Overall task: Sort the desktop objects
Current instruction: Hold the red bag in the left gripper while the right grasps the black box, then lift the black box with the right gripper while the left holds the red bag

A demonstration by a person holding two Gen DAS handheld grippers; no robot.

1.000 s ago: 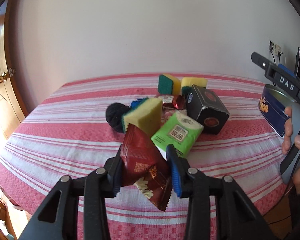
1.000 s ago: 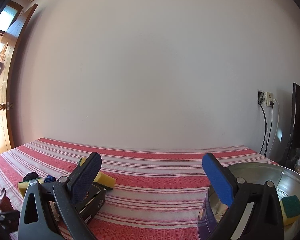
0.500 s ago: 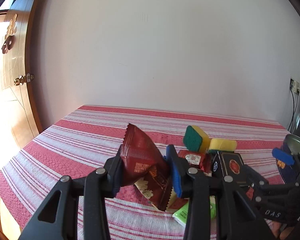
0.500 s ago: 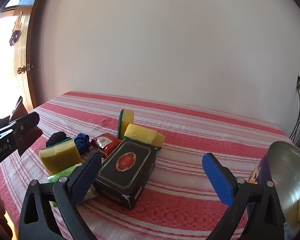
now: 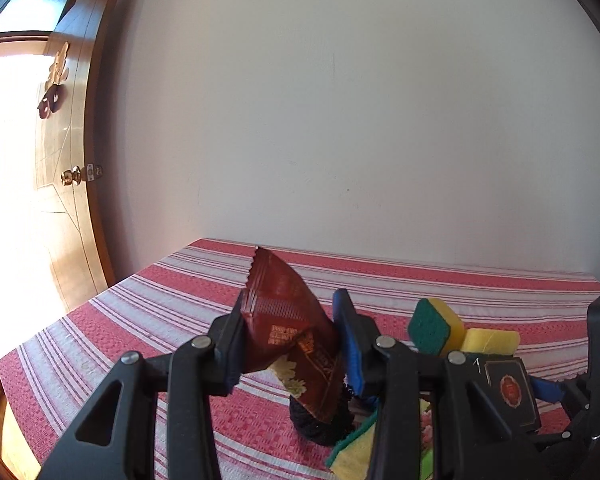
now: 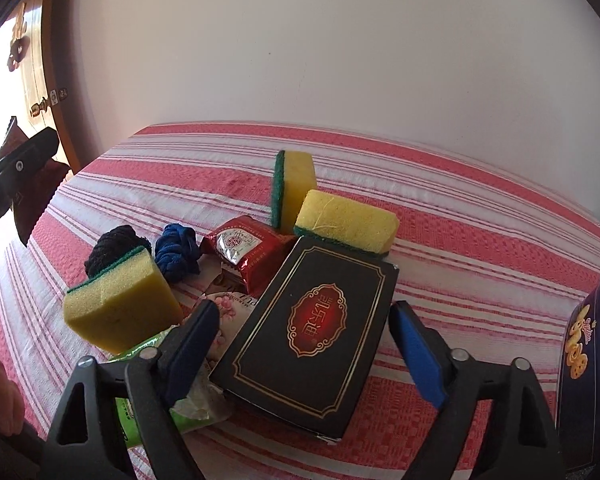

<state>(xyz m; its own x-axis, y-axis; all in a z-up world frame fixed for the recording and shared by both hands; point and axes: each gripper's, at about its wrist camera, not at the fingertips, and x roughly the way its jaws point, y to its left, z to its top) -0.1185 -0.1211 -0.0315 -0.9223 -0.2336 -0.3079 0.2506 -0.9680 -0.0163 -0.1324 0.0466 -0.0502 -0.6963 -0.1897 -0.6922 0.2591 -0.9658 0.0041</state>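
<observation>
The left claw (image 5: 292, 340) clamps a dark red snack packet (image 5: 290, 332) above the table (image 5: 148, 320), while the right claw (image 6: 304, 346) spreads wide around a black box (image 6: 312, 332).

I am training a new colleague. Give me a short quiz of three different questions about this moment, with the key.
1. True or false: the left gripper is shut on a dark red snack packet.
2. Multiple choice: what lies between the open pads of the right gripper? A) a yellow sponge B) the black box C) the blue cloth
3. Fill in: the sponge standing on its edge behind the box has a ____ scouring side.

Key: 1 true; 2 B; 3 green
</observation>
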